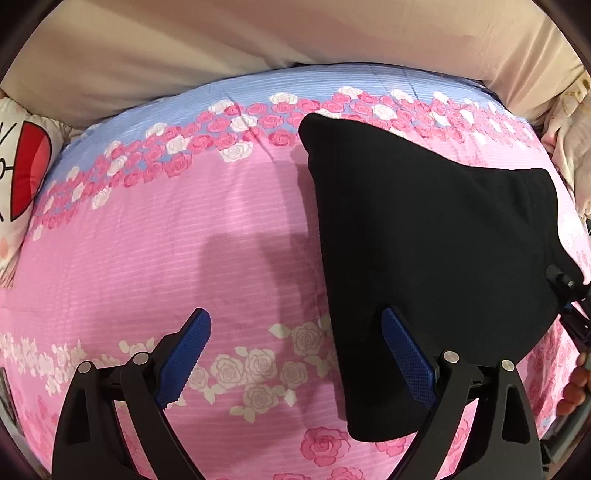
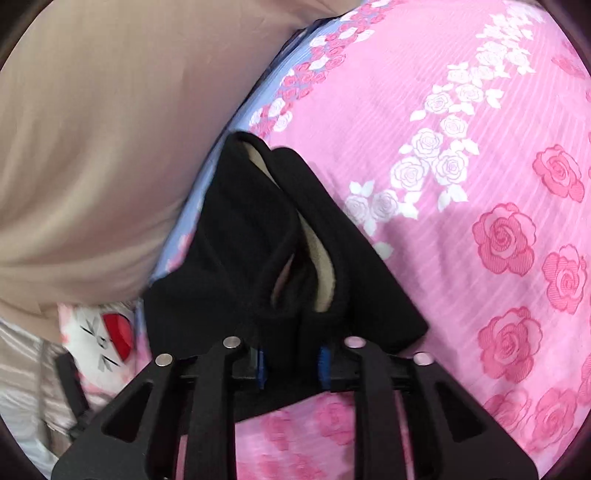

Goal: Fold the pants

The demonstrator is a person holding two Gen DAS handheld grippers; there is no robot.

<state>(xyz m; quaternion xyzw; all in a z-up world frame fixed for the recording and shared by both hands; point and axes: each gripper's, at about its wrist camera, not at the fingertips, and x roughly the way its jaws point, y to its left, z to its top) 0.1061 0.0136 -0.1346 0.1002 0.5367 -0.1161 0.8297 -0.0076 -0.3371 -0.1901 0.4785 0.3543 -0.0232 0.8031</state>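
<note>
Right tool (image 2: 291,363) clamped on black pants (image 2: 258,236); left tool (image 1: 295,358) spread wide, holding nothing.

Pants (image 1: 424,258) hang bunched from the right tool above the floral bedsheet (image 1: 184,258), their far corner resting toward the blue band near the beige pillow (image 1: 258,33); pale lining shows at an opening. Left tool hovers beside the garment's near edge, its right finger (image 1: 406,358) against or in front of the cloth. Judgement: partly doubled, not yet laid flat; final fold and smoothing remain.
</note>
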